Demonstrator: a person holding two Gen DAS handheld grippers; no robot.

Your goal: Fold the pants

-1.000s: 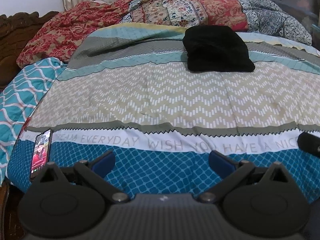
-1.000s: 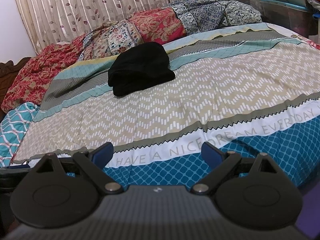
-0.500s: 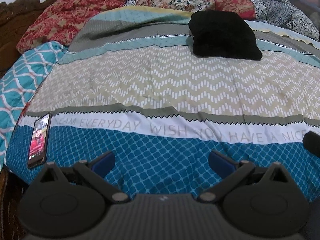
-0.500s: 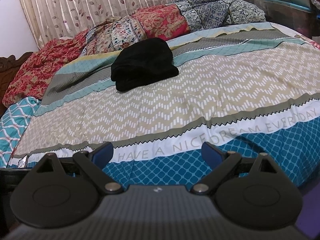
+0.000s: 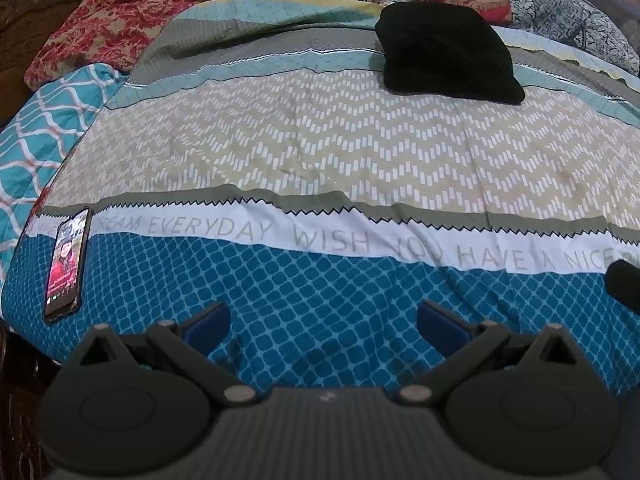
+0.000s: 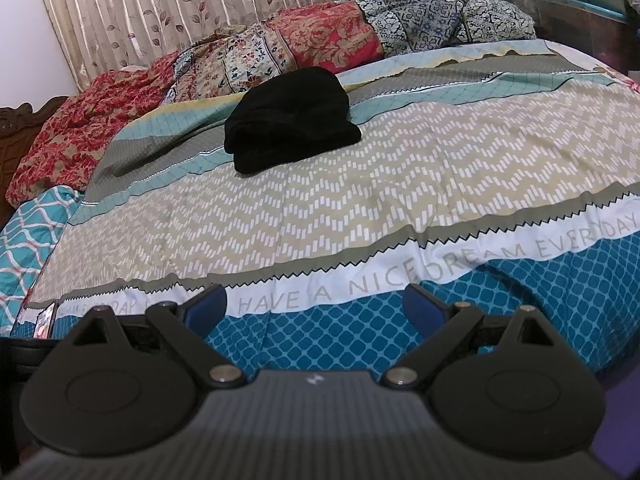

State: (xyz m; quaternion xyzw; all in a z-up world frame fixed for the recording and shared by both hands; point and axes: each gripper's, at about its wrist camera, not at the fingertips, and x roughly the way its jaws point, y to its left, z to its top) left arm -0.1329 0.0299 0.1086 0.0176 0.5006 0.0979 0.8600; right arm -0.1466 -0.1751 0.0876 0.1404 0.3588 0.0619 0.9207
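Spread across the bed, a patterned bedsheet [image 5: 304,148] with beige chevron, white lettered and blue lattice bands fills both views, with crumpled red and floral quilts [image 6: 280,48] heaped along its far edge under a leaf-print curtain [image 6: 180,4]. At the far left, a black smartphone with a lit screen [image 5: 66,264] lies on the sheet's near corner, close to the bed's edge. Next along, the left gripper [image 5: 323,322] hovers over the blue band with its blue-padded fingers spread wide and nothing between them. Farther back and to the right sits the folded black pants bundle [image 5: 448,56], a compact stack resting on the grey and teal stripes, well apart from both grippers. The right gripper [image 6: 315,304] is likewise spread wide and empty above the lettered band.

The pants look already folded, so the main risk I see is a careless reach: snagging only the top layer would pull the stack open, and the soft dark cloth hides its edges. A sweep to the left could also knock the phone off the corner.
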